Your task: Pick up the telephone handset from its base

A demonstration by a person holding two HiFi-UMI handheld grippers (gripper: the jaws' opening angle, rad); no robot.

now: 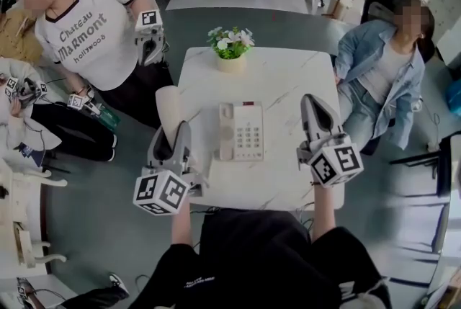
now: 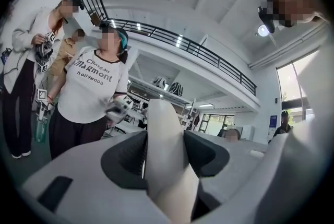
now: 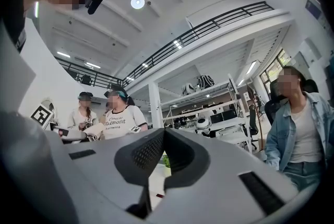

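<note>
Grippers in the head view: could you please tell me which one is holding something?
The left gripper: its jaws clamp the cream handset, off the telephone base. The right gripper is shut on nothing.

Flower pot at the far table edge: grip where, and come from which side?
Probably grip the flower pot round its bare wall, below the blooms, jaws level. Come from the near right with the right hand-held gripper, shut and empty now; the phone base blocks the middle.
</note>
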